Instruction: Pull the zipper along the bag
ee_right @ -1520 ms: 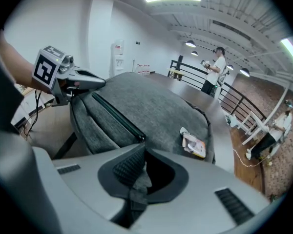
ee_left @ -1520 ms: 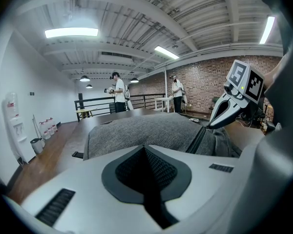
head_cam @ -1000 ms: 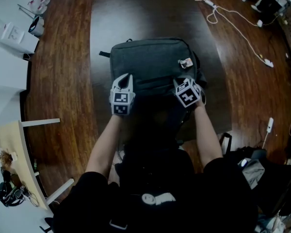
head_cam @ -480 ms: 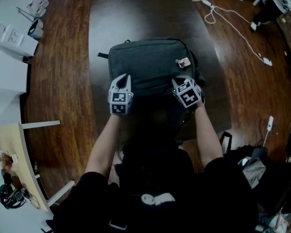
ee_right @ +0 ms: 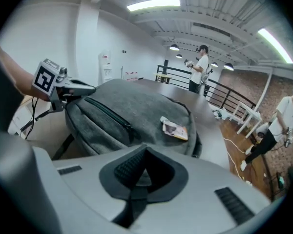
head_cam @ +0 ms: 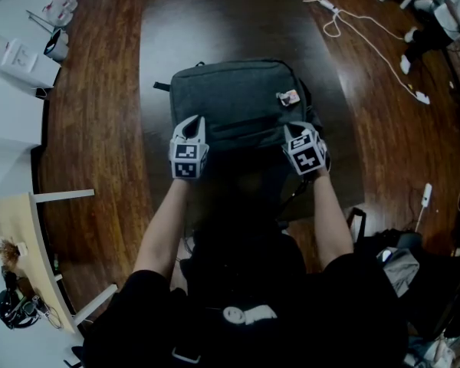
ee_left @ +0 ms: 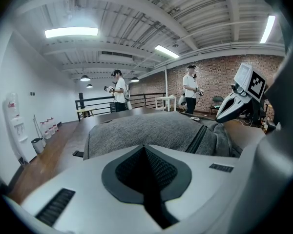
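Observation:
A grey backpack lies flat on the dark table, with a small printed tag near its right side. A dark zipper runs along the bag's near side and also shows in the left gripper view as a zipper. My left gripper sits at the bag's near left edge, its jaws shut with nothing visible between them. My right gripper is at the near right edge, jaws shut. A pale sliver shows between its pads; I cannot tell what it is.
A white cable trails over the wooden floor at the right. A pale desk stands at the left, and bags lie on the floor at the near right. People stand in the distance.
My right gripper has shifted right and slightly nearer along the bag's edge. The left gripper has barely moved. The bag stays in place.

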Demonstrator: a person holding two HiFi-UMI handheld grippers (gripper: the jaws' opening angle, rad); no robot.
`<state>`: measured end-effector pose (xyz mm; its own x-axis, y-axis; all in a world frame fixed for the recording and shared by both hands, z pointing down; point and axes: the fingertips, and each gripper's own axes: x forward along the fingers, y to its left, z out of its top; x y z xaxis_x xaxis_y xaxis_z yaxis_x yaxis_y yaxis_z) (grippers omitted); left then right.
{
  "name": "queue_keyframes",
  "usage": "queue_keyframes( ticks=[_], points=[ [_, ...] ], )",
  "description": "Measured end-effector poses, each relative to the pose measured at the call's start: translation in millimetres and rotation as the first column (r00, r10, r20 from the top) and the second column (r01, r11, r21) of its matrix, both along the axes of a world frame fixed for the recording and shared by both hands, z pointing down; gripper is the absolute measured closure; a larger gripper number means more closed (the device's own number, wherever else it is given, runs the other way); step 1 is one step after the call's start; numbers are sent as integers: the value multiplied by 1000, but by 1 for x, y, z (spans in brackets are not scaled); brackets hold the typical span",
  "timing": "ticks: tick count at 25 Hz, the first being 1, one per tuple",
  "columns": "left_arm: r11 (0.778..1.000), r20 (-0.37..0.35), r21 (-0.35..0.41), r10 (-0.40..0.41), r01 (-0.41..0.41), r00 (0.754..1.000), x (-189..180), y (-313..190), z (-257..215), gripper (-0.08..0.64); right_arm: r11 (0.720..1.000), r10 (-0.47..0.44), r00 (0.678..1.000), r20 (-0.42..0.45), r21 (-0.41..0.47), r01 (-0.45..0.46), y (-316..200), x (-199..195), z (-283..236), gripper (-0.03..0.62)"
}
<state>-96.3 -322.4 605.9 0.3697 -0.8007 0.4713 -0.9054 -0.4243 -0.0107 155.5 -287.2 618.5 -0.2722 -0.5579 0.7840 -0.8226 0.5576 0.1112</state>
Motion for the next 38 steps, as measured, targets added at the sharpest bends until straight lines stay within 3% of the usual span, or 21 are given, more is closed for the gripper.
queue_keyframes(
  ticks=[5, 11, 16, 21, 28, 38],
  points=[
    [1000, 7, -3, -11, 11, 1000, 0, -1, 2, 572, 996, 62, 996, 66, 62, -66, 1, 16, -3, 588],
    [997, 10, 5, -74, 74, 997, 1, 0, -3, 571, 972, 30, 971, 238, 221, -85, -13, -24, -38, 588],
    [986, -67, 66, -147, 152, 987, 11, 1, -32, 571, 946, -27, 952, 305, 315, -74, -22, -56, -63, 588],
    [974, -104, 144, -162, 176, 981, 24, -1, -64, 569, 939, -60, 935, 348, 338, -66, -20, -75, -76, 588],
    [963, -141, 202, -154, 180, 978, 32, 16, -93, 569, 925, -46, 905, 424, 361, -122, -11, -86, -96, 588],
    [922, -149, 361, -92, 141, 985, 32, 64, -137, 569, 825, -56, 902, 429, 528, -200, 31, -99, -144, 588]
  ],
)
